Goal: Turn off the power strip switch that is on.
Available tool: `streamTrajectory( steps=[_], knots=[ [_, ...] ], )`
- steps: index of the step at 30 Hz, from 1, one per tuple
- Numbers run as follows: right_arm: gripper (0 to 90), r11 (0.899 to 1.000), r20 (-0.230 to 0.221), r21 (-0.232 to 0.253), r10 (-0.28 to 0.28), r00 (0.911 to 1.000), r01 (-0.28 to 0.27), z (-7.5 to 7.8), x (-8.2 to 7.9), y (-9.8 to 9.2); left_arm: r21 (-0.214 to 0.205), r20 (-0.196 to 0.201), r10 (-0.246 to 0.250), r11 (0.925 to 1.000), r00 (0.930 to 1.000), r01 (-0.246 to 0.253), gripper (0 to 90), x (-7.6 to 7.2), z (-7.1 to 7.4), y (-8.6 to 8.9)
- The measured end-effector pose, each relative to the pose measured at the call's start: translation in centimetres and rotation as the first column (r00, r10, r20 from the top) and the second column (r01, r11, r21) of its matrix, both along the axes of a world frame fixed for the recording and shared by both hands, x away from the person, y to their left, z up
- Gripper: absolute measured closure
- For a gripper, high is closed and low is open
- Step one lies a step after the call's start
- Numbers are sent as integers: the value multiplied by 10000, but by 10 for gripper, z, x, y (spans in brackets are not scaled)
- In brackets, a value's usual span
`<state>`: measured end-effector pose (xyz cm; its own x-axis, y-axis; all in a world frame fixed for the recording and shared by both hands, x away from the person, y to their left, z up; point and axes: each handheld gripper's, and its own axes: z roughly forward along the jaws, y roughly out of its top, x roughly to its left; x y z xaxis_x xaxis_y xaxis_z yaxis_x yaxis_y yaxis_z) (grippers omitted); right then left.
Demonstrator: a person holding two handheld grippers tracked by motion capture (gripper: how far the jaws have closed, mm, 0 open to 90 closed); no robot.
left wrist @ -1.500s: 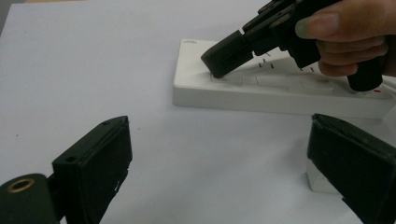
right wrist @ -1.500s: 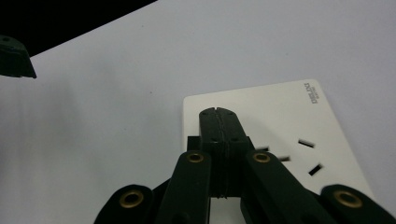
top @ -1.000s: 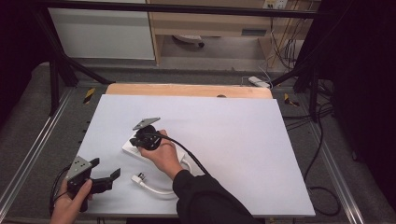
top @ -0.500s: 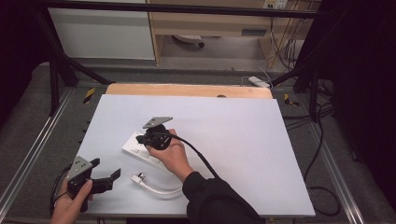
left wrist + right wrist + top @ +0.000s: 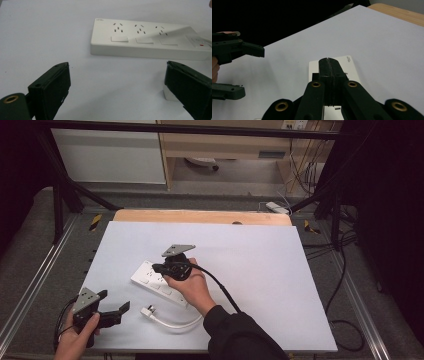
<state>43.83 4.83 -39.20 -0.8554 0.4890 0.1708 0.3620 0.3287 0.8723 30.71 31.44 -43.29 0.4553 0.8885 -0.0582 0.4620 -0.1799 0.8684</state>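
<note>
White power strip (image 5: 161,283) unmoved; right hand-held gripper (image 5: 156,268), pressed together, shifted rightward; left hand-held gripper (image 5: 114,301) stays spread.

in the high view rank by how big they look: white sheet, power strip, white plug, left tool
1. white sheet, by far the largest.
2. power strip, though the hand covers part of it.
3. left tool.
4. white plug, smallest; its cable isn't counted.

Power strip (image 5: 147,41) smooth white plastic; table sheet (image 5: 260,265) matt white; rear edge (image 5: 200,216) wood.
</note>
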Motion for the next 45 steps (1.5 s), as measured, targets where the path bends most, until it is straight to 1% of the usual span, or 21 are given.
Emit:
streamTrajectory(
  steps=[1,5,6,7,9,11,12,15,18,21,23,25,28,29,30,34,36,38,41,43,45],
  knots=[
    [869,10000,51,34,-58,10000,58,2,-1,-5,2,-1,4,10000,10000,-4,65,0,0,0],
    [837,9999,69,110,-111,9999,110,5,-3,-12,17,-10,-1,10000,10000,1,65,0,0,0],
    [805,9998,92,152,-150,9998,149,7,-4,-18,17,-13,-1,10000,10000,1,65,0,0,0],
    [805,9998,92,152,-150,9998,149,7,-4,-18,31,-7,5,10000,10000,-5,65,0,0,0],
    [763,9996,79,201,-214,9997,212,9,-6,-23,31,-16,13,10000,10000,-13,65,0,0,0],
    [742,9994,11,328,-139,9999,138,11,-8,-28,49,-18,20,10000,10000,-20,65,0,0,0],
    [724,9993,51,350,-133,9999,131,12,-9,-30,52,-16,21,10000,10000,-21,65,0,0,0],
    [624,9991,56,389,-169,9998,167,15,-11,-36,61,-22,19,10000,10000,-19,65,0,0,0],
    [558,9988,105,419,-258,9996,254,18,-14,-42,60,-30,19,10000,10000,-19,65,0,-1,0],
    [482,9985,261,413,-382,9989,371,21,-16,-47,58,-20,15,10000,10000,-15,64,0,0,-1],
    [413,9978,393,416,-532,9978,516,23,-17,-51,58,-27,14,10000,10000,-14,64,0,-1,-1],
    [349,9970,381,389,-682,9969,668,24,-17,-56,50,-26,18,10000,10000,-17,64,0,-1,0],
    [273,9954,477,371,-899,9948,882,26,-17,-63,50,-24,20,10000,10000,-20,64,0,-1,0],
    [217,9946,548,351,-990,9936,972,28,-17,-67,49,-28,19,10000,10000,-19,64,0,-1,0],
    [217,9946,548,351,-990,9936,972,28,-17,-67,50,-31,17,10000,10000,-17,64,0,-1,0],
    [134,9923,747,381,-1202,9899,1176,32,-19,-77,48,-19,21,10000,10000,-21,64,0,-1,0],
    [82,9891,977,402,-1451,9846,1417,35,-21,-86,49,-36,18,10000,10000,-17,64,0,-1,0],
    [74,9884,1006,412,-1494,9836,1459,36,-22,-89,65,-39,12,10000,10000,-12,64,0,-1,-1],
    [59,9863,1166,442,-1630,9797,1588,38,-24,-98,87,-36,8,10000,10000,-8,64,0,-1,-1],
    [62,9873,1155,494,-1561,9810,1513,40,-26,-105,95,-40,10,10000,10000,-10,64,0,-1,-1],
    [56,9864,1211,561,-1606,9796,1548,42,-28,-109,108,-41,14,9999,10000,-14,64,0,-1,-1]
  ],
)
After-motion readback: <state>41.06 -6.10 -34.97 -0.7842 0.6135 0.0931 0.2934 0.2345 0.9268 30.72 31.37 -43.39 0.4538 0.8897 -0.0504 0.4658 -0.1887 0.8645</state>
